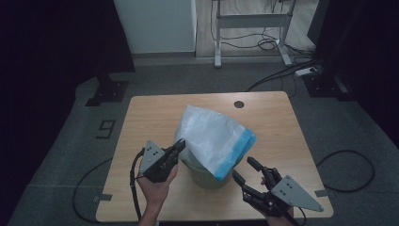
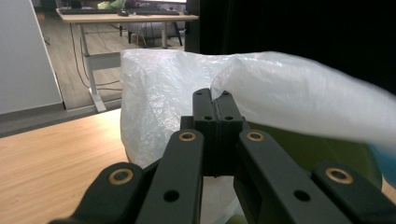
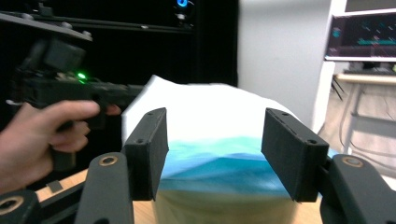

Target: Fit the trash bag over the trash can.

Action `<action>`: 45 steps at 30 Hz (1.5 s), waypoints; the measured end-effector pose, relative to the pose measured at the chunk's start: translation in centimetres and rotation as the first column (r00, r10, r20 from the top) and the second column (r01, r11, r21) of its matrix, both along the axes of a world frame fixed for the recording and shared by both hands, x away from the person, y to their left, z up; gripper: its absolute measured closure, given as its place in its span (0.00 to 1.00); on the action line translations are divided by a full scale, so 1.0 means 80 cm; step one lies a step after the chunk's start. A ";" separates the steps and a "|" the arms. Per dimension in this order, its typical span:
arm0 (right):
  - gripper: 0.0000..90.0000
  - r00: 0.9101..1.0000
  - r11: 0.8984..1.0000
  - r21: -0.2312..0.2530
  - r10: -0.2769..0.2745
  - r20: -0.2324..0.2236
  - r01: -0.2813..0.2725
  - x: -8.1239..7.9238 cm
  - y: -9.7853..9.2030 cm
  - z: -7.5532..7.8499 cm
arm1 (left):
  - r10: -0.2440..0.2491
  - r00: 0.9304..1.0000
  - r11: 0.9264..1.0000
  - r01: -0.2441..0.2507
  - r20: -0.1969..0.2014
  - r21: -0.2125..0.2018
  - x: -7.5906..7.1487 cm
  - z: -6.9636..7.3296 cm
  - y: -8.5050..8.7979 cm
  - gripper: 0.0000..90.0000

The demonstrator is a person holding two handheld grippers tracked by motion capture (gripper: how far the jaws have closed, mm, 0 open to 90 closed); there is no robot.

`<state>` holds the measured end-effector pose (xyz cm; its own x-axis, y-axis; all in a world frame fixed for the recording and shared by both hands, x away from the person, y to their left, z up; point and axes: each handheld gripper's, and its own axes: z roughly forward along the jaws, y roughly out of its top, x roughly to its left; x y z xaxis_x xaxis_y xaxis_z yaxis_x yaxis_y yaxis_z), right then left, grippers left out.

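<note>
On the wooden table (image 1: pixel 150 113) in front of me stands a pale green bin (image 1: pixel 209 179), and a white plastic bag (image 1: pixel 211 136) with a blue band along one edge lies draped over its top, bulging up and leaning toward the far side.

My left gripper (image 1: pixel 178 147) is at the bin's left rim. Its jaws are clenched tight together, and in the left gripper view a fold of the bag (image 2: pixel 280 93) runs right to the tips of my left gripper (image 2: pixel 215 100), pinched between them. The green wall of the bin (image 2: pixel 322 149) shows just under that fold.

My right gripper (image 1: pixel 245 170) sits near the table's front edge, just to the right of the bin and apart from it. Its jaws stand parted and grasp nothing. In the right gripper view, my right gripper (image 3: pixel 212 149) frames the blue band of the bag (image 3: pixel 219 163) between its two pads without touching it. My left hand (image 3: pixel 42 135) shows farther off, beside the bag.
</note>
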<state>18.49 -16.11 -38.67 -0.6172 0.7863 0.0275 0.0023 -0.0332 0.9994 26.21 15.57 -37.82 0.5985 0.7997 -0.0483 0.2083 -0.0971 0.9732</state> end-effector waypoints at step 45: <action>0.36 0.995 0.998 -0.039 0.044 -0.095 -0.048 0.013 0.053 -0.031 | -0.007 1.000 1.000 0.006 -0.013 -0.025 -0.003 -0.008 0.006 0.99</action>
<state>19.56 -11.86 -41.13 -0.6488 0.7590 0.0553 0.0968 0.0102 0.9952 25.94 16.08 -38.49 0.6028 0.7943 -0.0758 0.2200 -0.0742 0.9727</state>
